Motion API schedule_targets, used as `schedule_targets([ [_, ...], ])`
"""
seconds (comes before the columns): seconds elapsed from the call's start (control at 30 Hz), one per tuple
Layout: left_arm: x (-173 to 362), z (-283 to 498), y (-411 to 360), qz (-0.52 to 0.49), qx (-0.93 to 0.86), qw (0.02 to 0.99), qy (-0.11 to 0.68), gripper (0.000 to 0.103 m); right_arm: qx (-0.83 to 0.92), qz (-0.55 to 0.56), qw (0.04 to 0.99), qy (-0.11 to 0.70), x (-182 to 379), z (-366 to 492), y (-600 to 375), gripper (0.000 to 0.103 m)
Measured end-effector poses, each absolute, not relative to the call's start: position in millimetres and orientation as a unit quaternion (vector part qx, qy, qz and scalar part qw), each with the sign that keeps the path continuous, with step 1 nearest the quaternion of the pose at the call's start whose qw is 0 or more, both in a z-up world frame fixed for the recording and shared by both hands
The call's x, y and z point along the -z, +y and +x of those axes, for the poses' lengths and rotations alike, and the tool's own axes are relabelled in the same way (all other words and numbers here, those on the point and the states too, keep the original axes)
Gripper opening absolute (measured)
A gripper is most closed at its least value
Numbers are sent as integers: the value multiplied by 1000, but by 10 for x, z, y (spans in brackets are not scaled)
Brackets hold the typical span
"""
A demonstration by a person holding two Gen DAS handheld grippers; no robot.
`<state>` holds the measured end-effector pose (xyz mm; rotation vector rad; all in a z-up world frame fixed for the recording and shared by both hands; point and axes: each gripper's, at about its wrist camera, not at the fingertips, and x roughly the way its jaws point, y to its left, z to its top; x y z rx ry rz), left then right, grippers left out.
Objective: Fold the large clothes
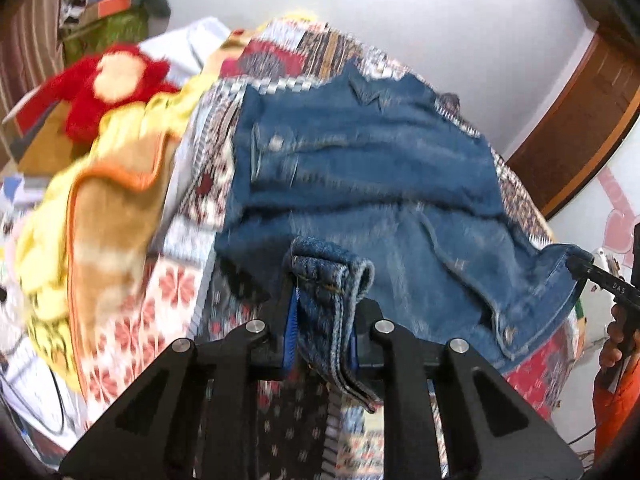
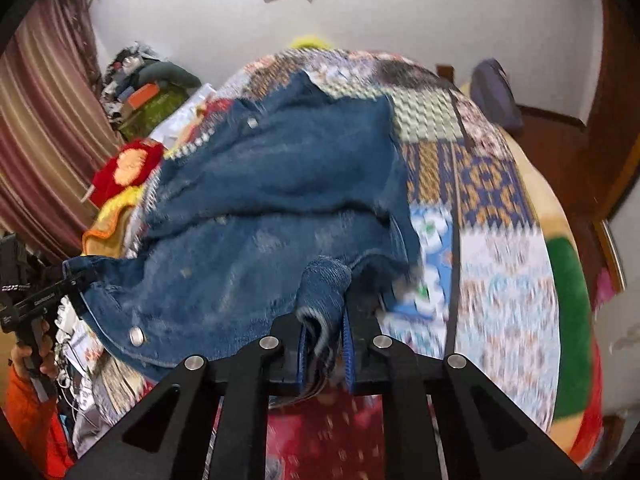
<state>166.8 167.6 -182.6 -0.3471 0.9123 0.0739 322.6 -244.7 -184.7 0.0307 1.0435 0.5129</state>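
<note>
The faded blue denim jacket (image 1: 360, 168) lies spread across the patchwork-patterned bed quilt (image 1: 288, 48), its near hem lifted at two corners. The left gripper (image 1: 323, 320) has its fingers closed tight on a bunched hem fold of the jacket — thick seam and loose end hanging between the blue pads. The right gripper (image 2: 325, 344) is clamped the same way on the jacket's other rolled corner. Beside the jacket, away from the right gripper, sits a crumpled yellow-and-orange fleece blanket (image 1: 104, 200), and beyond that a red plush toy (image 1: 108, 80).
</note>
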Motion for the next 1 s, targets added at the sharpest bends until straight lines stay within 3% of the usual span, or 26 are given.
schedule_targets([
  [0.23, 1507, 2314, 1866, -167, -39, 901, 399, 19, -244, -56, 864, 438, 1479, 3712, -1970, 11],
  [0.67, 1120, 3500, 2294, -146, -73, 915, 369, 17, -198, -47, 888, 413, 1218, 5304, -1464, 9],
  [0.83, 1268, 4125, 2491, -130, -88, 912, 379, 17, -174, -59, 886, 425, 1413, 5891, -1223, 9],
  [1.0, 1747, 4622, 2603, -134, -100, 891, 422, 17, -140, -69, 872, 463, 2021, 6356, -1004, 9],
])
